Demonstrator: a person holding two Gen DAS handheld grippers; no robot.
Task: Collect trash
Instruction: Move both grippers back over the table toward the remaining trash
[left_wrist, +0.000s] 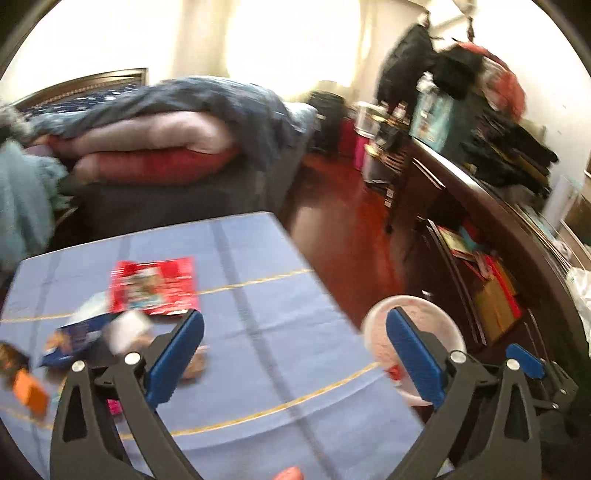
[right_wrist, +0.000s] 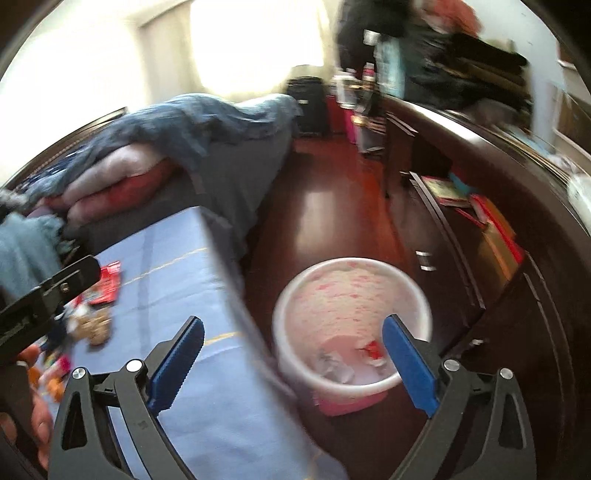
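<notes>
A lived-in home bedroom: a bed with a dark wooden headboard (left_wrist: 88, 79) heaped with blue, pink and red folded quilts (left_wrist: 159, 144), a glossy red-brown wooden floor (left_wrist: 343, 229), and a long dark wooden dresser (left_wrist: 476, 221) piled with dark clothes (left_wrist: 509, 155).

Both views are motion-blurred and soft throughout. The window (left_wrist: 291, 40) is blown out to pure white and backlights the room, with glare washing the walls. The red floor (right_wrist: 325, 206) shows a specular streak. Strong fisheye bending and black vignette sit at the corners. Only the near blue fingers (right_wrist: 177, 362) are reasonably sharp.
</notes>
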